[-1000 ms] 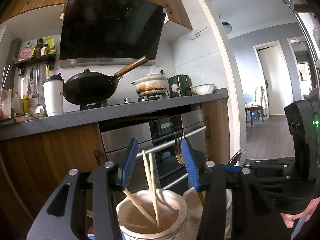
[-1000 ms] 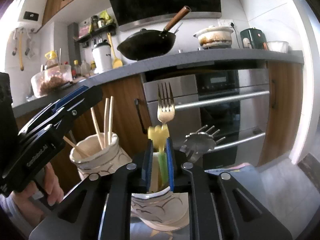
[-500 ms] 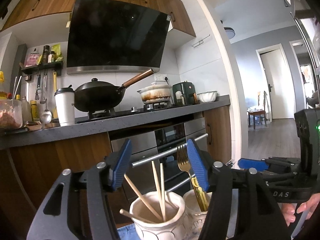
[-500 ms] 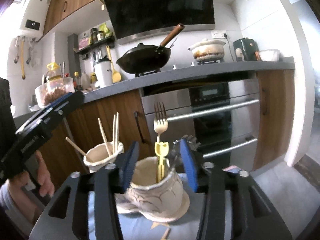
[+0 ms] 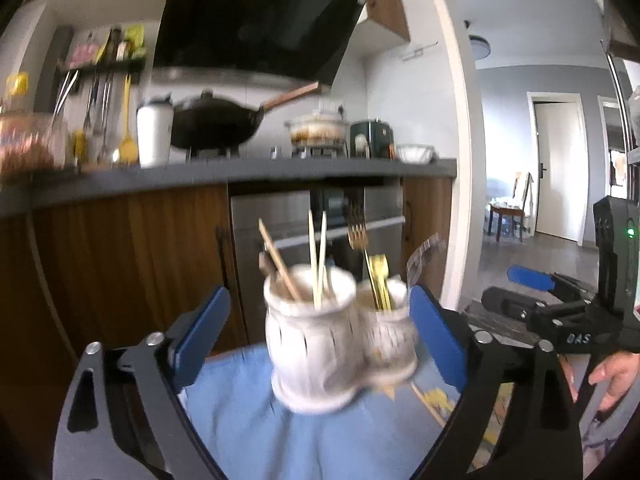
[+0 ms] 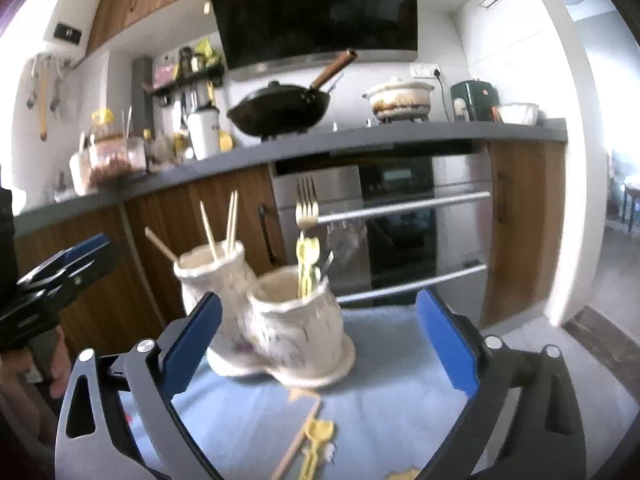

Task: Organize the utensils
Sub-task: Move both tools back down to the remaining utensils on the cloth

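Left hand-held gripper: your left hand-held gripper [image 5: 316, 320] is opening its jaws wide; both pots are showing in the gap between the blue pads, but neither pad is pressing on them.
Right hand-held gripper: your right hand-held gripper [image 6: 320, 320] is also opening its jaws, the pads standing clear on either side of the pots and pinching nothing.
Pots: two cream pots are standing side by side and touching on the blue cloth [image 6: 400, 360], in the middle of both frames. In the left wrist view the chopstick pot [image 5: 312, 344] is sitting nearer the lens; in the right wrist view the fork pot [image 6: 300, 328] is sitting nearer.
Chopsticks: pale chopsticks [image 5: 316, 256] are leaning upright in their pot, tips fanning out.
Fork: a gold fork [image 6: 307, 204] is standing tines-up in the other pot, alongside yellow plastic cutlery [image 6: 307, 264].
Loose pieces: one chopstick [image 6: 298, 438] and a yellow spoon [image 6: 316, 440] are lying on the cloth at the lower middle of the right wrist frame, in front of the pots.
Tabletop: you are seeing only its blue cloth cover.
Your hand: fingers [image 5: 608, 372] are showing at the lower right of the left wrist frame, behind the other gripper's body.
Focus: the left wrist picture is blurring, so fine detail on the pots cannot be told.
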The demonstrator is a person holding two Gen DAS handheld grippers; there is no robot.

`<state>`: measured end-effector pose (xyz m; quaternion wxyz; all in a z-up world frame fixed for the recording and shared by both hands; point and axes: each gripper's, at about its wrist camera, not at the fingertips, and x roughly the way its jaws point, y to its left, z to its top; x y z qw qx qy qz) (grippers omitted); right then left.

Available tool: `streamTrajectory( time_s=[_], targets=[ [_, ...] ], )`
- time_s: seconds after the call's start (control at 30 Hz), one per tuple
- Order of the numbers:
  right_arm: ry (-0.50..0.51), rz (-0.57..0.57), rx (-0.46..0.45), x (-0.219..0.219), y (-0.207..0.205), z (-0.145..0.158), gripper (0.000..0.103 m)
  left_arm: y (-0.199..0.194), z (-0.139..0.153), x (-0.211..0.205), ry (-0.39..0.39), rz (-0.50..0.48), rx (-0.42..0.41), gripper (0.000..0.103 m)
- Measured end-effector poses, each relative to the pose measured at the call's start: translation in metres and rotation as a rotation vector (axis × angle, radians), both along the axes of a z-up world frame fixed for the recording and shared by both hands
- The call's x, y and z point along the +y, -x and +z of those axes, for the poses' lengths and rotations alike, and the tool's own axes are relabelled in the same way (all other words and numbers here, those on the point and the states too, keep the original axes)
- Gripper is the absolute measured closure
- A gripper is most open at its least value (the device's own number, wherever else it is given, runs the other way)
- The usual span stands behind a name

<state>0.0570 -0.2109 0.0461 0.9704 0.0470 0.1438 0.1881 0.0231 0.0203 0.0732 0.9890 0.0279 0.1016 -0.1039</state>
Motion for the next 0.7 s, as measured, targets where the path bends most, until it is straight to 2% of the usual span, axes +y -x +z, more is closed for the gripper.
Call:
streamTrajectory(
  time_s=[0.23,0.37,0.53,0.7],
  targets=[
    [0.088,-0.034,0.13,0.001,0.005,-0.026,0.005,0.014,-0.045,-0.002,0.002,-0.015,0.122,0.006],
    [0.14,-0.038,0.216,0.006,0.008,-0.041,0.005,0.011,-0.067,-0.008,-0.034,-0.015,0.184,0.006],
    [0.204,-0.041,0.305,0.013,0.009,-0.064,0.005,0.004,-0.088,-0.014,-0.063,-0.031,0.266,0.006],
    [0.235,-0.031,0.367,0.018,0.006,-0.078,0.005,-0.003,-0.097,-0.009,-0.041,-0.03,0.307,0.006]
  ],
)
